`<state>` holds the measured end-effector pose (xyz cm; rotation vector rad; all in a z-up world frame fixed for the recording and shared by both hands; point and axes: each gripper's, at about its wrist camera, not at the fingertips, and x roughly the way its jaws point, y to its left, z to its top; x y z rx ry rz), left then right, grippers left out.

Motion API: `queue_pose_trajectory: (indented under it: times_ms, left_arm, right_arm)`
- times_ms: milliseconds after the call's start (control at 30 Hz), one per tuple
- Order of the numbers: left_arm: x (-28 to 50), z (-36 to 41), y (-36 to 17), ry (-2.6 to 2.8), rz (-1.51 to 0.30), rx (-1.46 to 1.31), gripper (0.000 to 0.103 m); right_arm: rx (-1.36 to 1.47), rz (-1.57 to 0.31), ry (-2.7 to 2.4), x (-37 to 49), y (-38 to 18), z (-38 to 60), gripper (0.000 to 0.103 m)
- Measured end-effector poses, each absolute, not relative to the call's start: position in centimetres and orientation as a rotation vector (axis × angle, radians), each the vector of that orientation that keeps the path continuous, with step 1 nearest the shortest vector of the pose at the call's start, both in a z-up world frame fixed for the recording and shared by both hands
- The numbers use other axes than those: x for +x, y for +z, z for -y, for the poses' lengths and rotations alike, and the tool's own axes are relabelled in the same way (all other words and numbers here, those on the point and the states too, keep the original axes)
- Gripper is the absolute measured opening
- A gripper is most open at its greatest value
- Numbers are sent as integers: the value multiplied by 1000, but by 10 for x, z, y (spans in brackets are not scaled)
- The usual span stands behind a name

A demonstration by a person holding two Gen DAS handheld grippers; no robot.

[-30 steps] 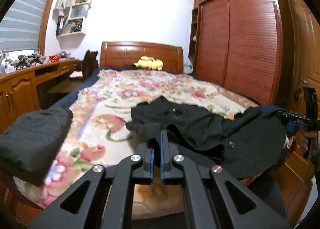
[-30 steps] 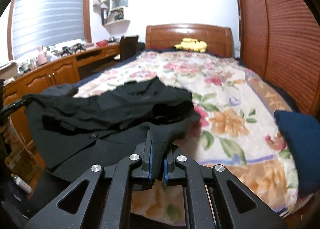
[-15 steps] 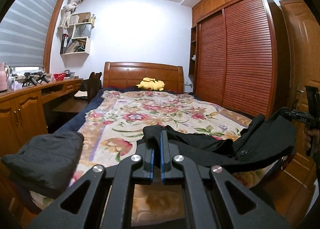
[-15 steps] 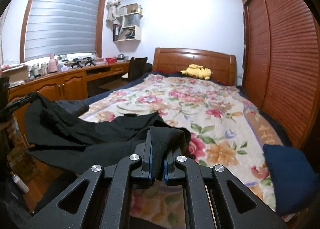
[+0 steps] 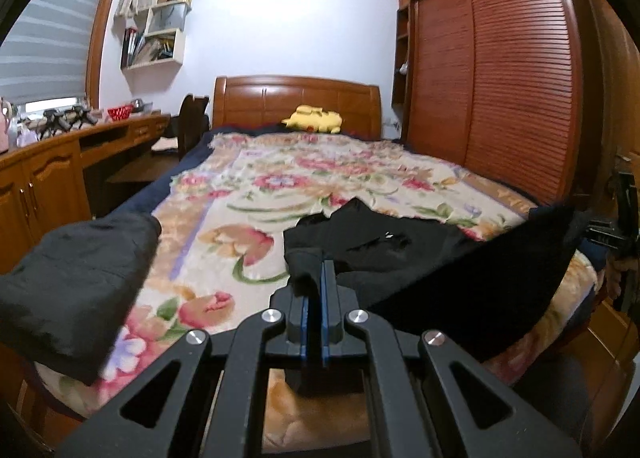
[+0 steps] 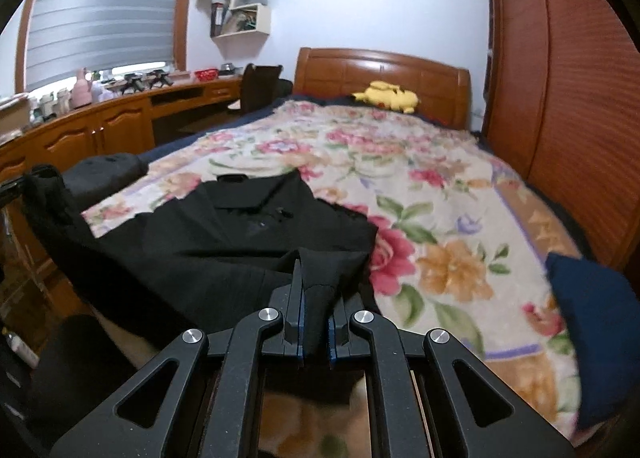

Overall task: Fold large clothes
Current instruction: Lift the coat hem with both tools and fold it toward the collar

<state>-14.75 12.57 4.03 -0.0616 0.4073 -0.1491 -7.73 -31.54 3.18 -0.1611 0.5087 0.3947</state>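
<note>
1. A wooden bed (image 5: 296, 98) with a tall headboard carried everything; a floral blanket (image 5: 320, 178) covered its top, over a dark blue sheet showing along the edges.
2. A black garment (image 6: 248, 230) lay spread on the blanket near the foot, its near edges lifted off the surface.
3. A dark folded garment (image 5: 80, 270) rested at the foot's left corner.
4. A yellow plush toy (image 5: 314, 118) lay against the headboard.
5. A navy blue cushion (image 6: 592, 322) sat at the right edge.

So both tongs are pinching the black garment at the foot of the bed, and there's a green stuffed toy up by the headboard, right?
Nearly. The stuffed toy by the headboard is yellow, not green, as the right wrist view shows. Both the left tongs and right tongs do pinch the black garment.
</note>
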Motion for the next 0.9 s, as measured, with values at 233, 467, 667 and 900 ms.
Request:
queue_pose_trajectory:
  times_ms: [233,467,667,900]
  left_arm:
    - [-81,-128,16,-136,-459,-68,0]
    - [4,-131,9,-116,-498,-78,0]
    - [65,-135,17,-60,-476,-69,0]
    - [138,-140,23,4,-481,-74,0]
  right_arm:
    - [-130,-528,365,-27,-6,311,5]
    - [-166,-577,339,46,-23,299,5]
    - [-192,-588,313,115,-20,290,5]
    - [-208,-604,273,200,-19,276,5]
